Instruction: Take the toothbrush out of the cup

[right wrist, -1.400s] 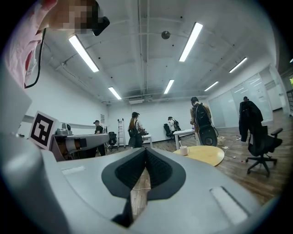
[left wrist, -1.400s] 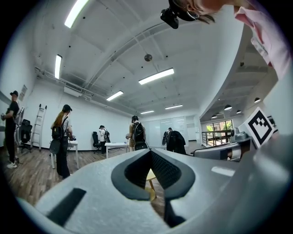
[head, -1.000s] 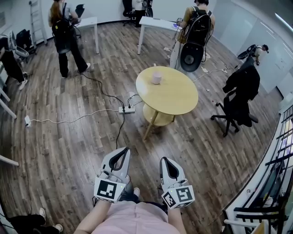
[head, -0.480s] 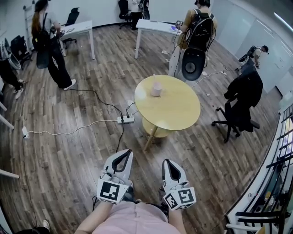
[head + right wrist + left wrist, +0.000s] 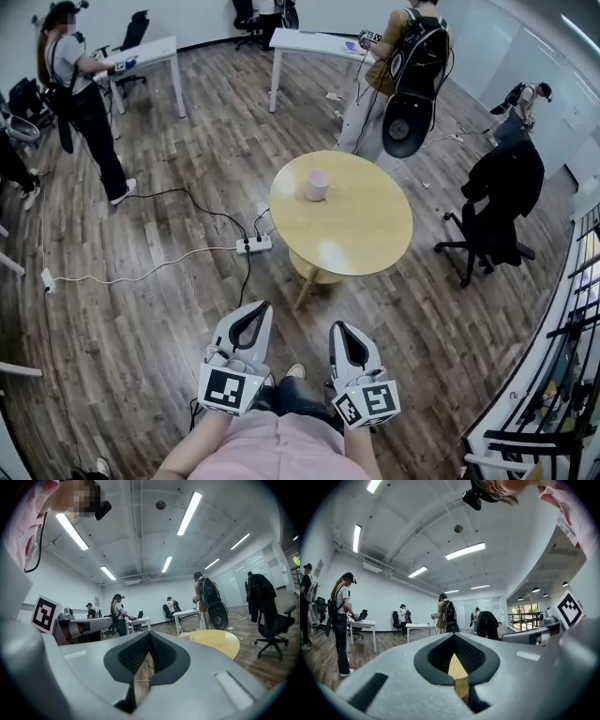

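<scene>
Grey left gripper (image 5: 253, 311) and right gripper (image 5: 340, 330) point level, jaws closed, empty; open wooden plank floor (image 5: 159, 319) lies before the round yellow table (image 5: 361, 234).

Wood floor (image 5: 141, 328), round yellow table (image 5: 366, 225) ctr, white desks (image 5: 319, 42) at back, strip lights (image 5: 190, 513) overhead.
</scene>
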### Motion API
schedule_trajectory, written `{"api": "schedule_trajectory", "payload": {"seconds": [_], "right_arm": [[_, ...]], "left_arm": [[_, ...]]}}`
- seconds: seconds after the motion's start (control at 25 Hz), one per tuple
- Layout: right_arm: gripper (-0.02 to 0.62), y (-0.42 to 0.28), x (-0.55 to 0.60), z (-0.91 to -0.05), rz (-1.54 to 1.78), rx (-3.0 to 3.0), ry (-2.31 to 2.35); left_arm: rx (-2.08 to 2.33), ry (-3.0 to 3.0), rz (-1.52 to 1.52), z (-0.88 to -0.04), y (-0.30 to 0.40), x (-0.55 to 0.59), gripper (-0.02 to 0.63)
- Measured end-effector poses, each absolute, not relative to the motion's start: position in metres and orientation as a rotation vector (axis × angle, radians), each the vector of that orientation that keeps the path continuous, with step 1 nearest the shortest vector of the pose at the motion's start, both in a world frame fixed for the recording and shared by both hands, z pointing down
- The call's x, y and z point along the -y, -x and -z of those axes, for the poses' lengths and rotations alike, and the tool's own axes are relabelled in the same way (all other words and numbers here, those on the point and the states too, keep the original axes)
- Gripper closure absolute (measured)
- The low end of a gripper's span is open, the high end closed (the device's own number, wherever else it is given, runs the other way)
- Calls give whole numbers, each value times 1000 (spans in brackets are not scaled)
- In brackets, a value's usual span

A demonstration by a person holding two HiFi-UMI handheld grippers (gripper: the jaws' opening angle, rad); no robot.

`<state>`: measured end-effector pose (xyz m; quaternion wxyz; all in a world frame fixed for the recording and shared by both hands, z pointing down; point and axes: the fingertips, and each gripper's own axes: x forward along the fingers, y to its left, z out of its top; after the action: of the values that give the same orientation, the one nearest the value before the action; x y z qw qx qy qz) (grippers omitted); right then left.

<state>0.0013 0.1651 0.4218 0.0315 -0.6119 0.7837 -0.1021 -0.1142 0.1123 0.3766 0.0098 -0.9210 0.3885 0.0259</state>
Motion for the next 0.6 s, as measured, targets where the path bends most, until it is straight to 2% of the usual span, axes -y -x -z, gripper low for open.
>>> {"api": "schedule_trajectory", "payload": {"seconds": [0.6], "right_arm": [[589, -80, -74, -423, 317, -2520, 1778]], "left_arm": [[-1314, 2831, -85, -378, 37, -30, 607]]}}
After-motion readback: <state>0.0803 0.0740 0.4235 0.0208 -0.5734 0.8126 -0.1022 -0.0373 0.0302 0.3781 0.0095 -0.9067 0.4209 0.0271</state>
